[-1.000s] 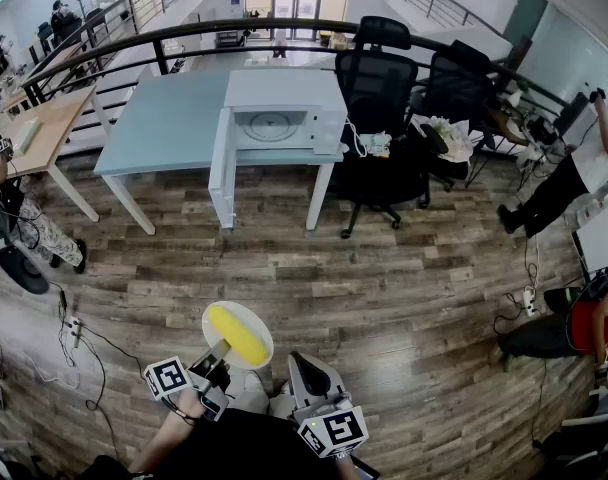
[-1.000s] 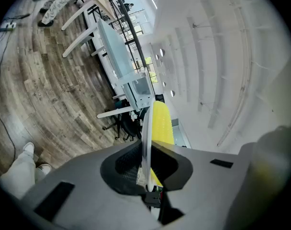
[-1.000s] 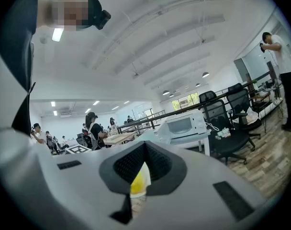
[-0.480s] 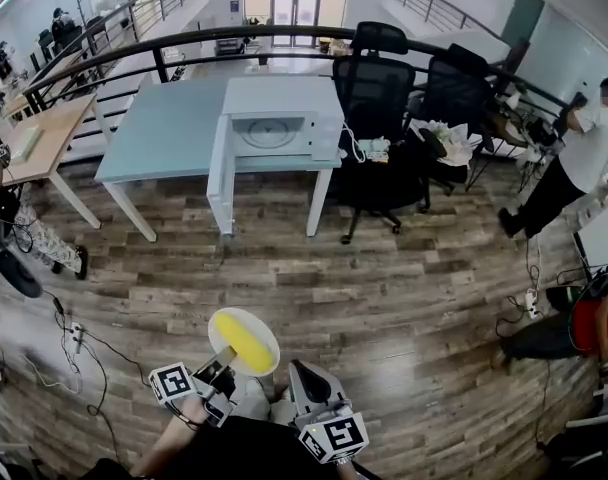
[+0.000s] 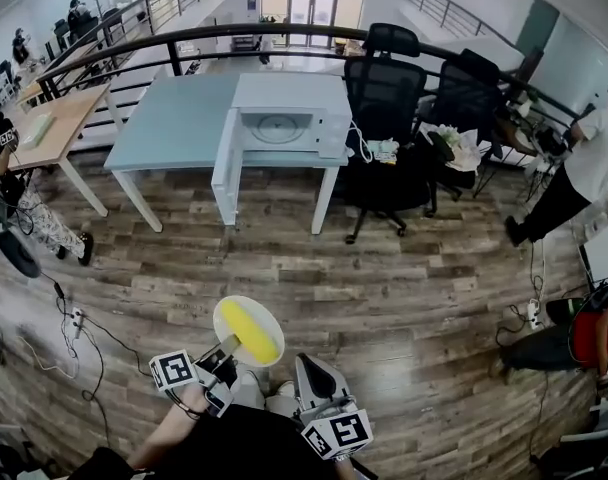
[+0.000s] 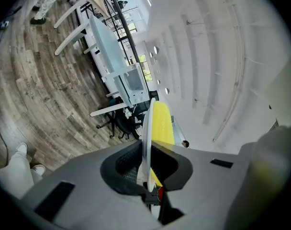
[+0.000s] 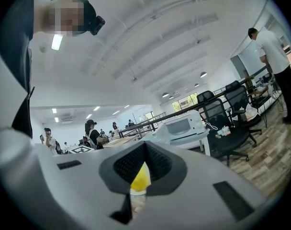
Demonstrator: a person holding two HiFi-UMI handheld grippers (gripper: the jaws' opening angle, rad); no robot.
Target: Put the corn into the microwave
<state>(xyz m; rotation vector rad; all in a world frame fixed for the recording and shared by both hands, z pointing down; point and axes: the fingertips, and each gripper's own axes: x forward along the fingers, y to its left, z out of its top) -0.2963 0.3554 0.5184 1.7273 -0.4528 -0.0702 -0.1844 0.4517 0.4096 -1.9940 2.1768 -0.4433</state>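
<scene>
A yellow corn cob [image 5: 250, 331] lies on a small white plate [image 5: 231, 314] low in the head view. My left gripper [image 5: 224, 352] is shut on the plate's near rim and holds it out over the wooden floor. In the left gripper view the plate [image 6: 146, 128] stands edge-on between the pads, with the corn [image 6: 162, 124] on its right side. My right gripper [image 5: 307, 364] sits beside it, shut and holding nothing. The white microwave [image 5: 280, 126] stands on a pale table [image 5: 174, 118] far ahead, its door [image 5: 222, 168] swung open. The right gripper view shows the microwave [image 7: 184, 124] in the distance.
Two black office chairs [image 5: 384, 98] stand right of the table. A wooden desk [image 5: 54, 128] is at the left, and cables and a power strip [image 5: 74, 323] lie on the floor. A person [image 5: 584, 168] bends at the far right. A curved railing [image 5: 184, 43] runs behind.
The plate with the corn and both grippers have drifted slightly right in the head view, and the microwave table looks a little nearer. The person at the right has shifted position.
</scene>
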